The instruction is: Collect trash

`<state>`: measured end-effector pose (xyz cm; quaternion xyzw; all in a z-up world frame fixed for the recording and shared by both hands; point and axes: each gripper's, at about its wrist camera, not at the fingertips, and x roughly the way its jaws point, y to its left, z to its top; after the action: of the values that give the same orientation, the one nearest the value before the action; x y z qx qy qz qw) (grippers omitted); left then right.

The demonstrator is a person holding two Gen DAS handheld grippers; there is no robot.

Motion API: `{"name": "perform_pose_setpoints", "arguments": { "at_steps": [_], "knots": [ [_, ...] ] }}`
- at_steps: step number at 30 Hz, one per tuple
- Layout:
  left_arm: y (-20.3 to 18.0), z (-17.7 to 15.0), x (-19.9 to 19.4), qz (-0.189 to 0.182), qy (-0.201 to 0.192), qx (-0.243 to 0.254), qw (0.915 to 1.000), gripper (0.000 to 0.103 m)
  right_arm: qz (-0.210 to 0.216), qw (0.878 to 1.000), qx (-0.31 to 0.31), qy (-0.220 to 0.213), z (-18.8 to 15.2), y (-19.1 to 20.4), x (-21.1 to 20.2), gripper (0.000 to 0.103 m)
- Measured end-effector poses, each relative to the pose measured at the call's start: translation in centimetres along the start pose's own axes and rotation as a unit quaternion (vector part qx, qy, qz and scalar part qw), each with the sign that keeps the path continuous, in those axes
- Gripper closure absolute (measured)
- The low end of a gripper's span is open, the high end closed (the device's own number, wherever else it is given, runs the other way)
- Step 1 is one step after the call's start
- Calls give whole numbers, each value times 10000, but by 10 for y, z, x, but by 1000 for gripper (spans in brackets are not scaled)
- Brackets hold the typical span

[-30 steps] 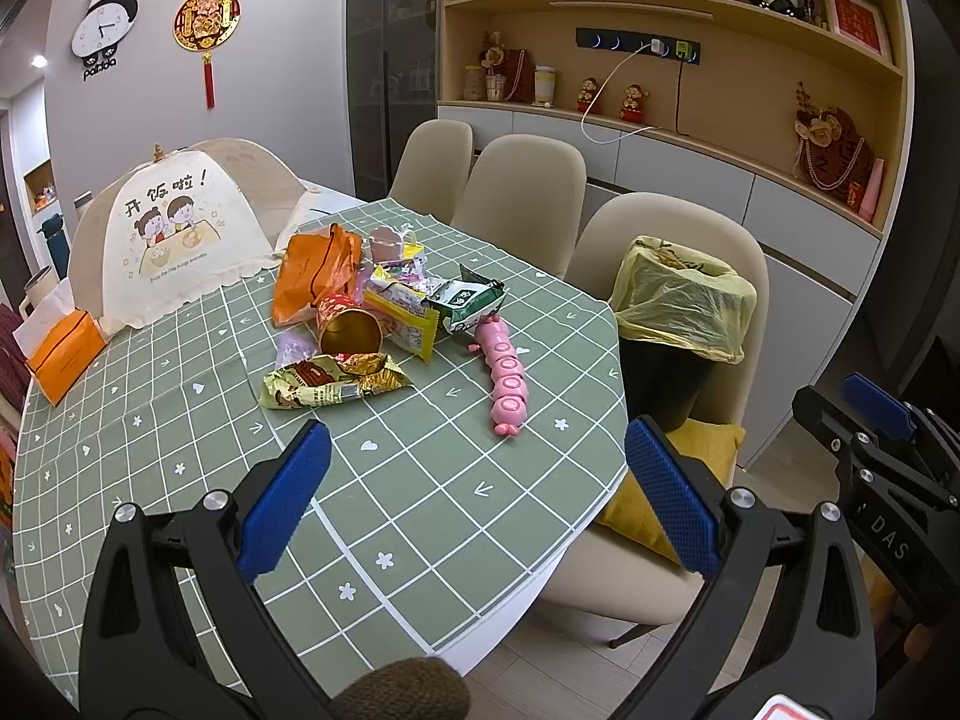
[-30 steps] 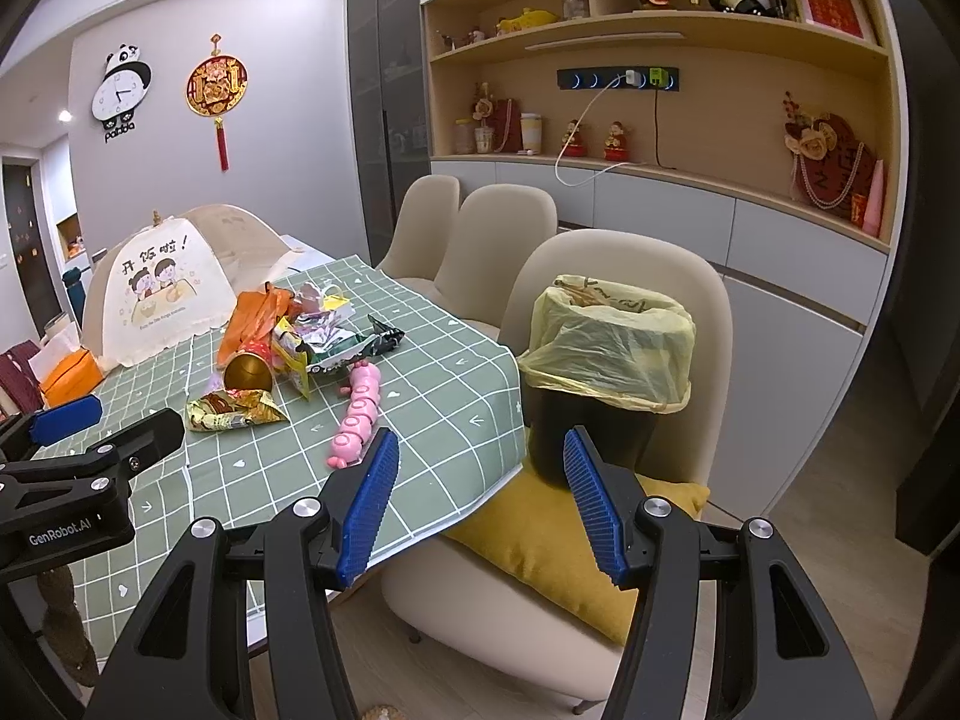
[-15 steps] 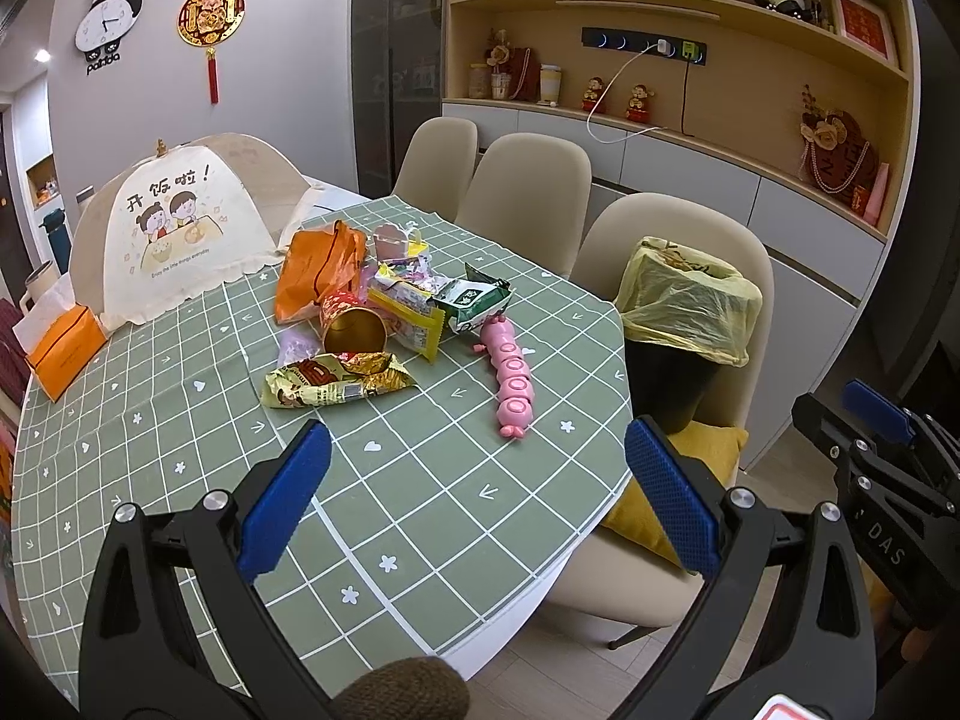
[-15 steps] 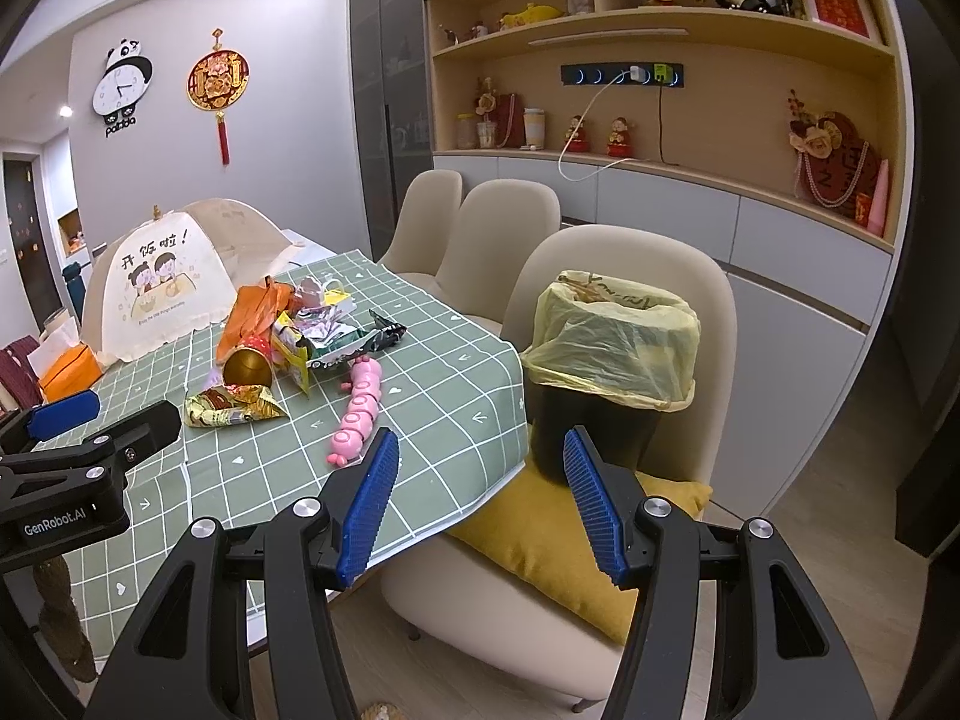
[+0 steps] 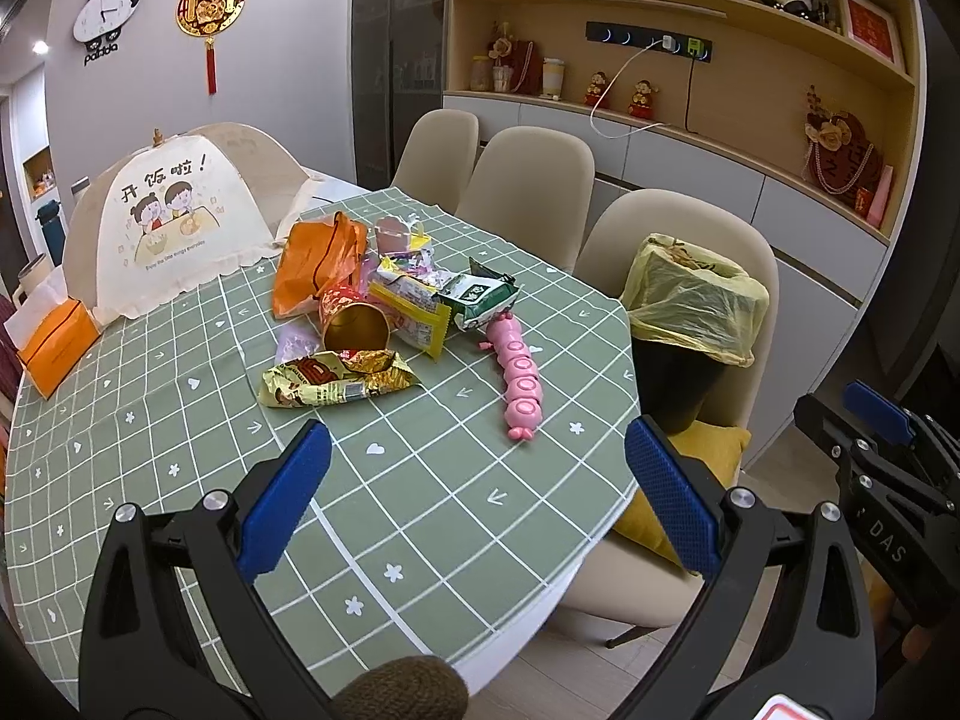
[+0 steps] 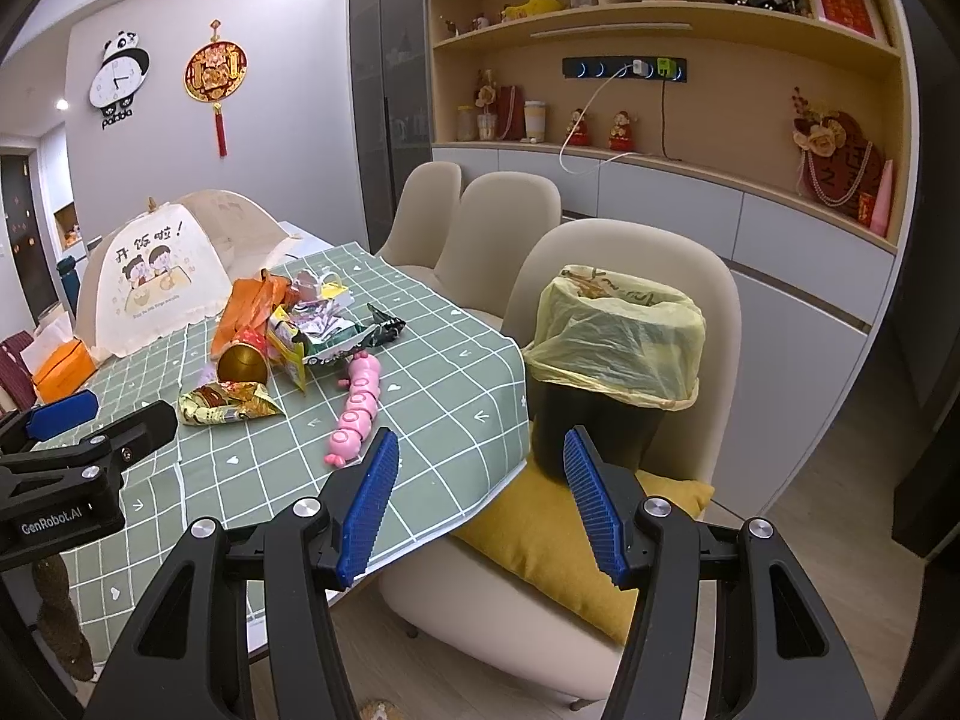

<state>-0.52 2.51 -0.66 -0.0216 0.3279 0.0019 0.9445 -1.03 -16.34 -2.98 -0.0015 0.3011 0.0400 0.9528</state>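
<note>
A pile of trash lies mid-table on the green checked cloth (image 5: 420,480): an orange bag (image 5: 312,267), a gold cup on its side (image 5: 357,327), a gold snack wrapper (image 5: 336,384), a yellow packet (image 5: 414,312) and a green-white packet (image 5: 480,303). A pink caterpillar toy (image 5: 519,375) lies to their right. A black bin with a yellow liner (image 5: 693,300) stands on a chair beside the table. My left gripper (image 5: 477,498) is open and empty above the table's near edge. My right gripper (image 6: 480,504) is open and empty, short of the bin (image 6: 618,336).
A cream food cover (image 5: 168,222) and an orange tissue box (image 5: 57,345) stand at the table's far left. Beige chairs (image 5: 528,180) line the right side, the nearest holding a yellow cushion (image 6: 570,546). Shelves and cabinets run along the right wall.
Both grippers have drifted slightly forward toward the table and stay open. Nothing on the table has moved.
</note>
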Motion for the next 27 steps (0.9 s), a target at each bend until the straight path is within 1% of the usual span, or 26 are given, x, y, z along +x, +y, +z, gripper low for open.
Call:
{"name": "perform_pose_setpoints", "arguments": {
  "at_steps": [3,8,11,14,17,20,23,26,27],
  "knots": [
    [8,3,10,-28,55,-8,10000,9,-25,9999,-35,147,2,3,9,48],
    [31,6,37,-134,230,-22,9996,9,31,9997,50,241,9,12,32,49],
    [47,10,53,-183,229,15,9996,9,73,9995,-6,295,14,23,49,49],
    [70,18,72,-142,208,60,9997,9,111,9991,-212,361,23,38,69,49],
    [102,30,91,-128,231,-44,9996,9,230,9978,-423,456,35,57,91,49],
    [143,42,111,-214,287,-191,9992,9,533,9953,-594,545,45,82,116,49],
    [180,51,126,-336,362,-234,9985,9,984,9895,-772,731,49,120,145,49],
    [216,60,139,-300,375,-253,9985,9,1598,9750,-1227,934,49,170,174,49],
    [226,61,141,-261,367,-288,9986,9,1662,9714,-1415,932,48,184,182,49]
  ]
}}
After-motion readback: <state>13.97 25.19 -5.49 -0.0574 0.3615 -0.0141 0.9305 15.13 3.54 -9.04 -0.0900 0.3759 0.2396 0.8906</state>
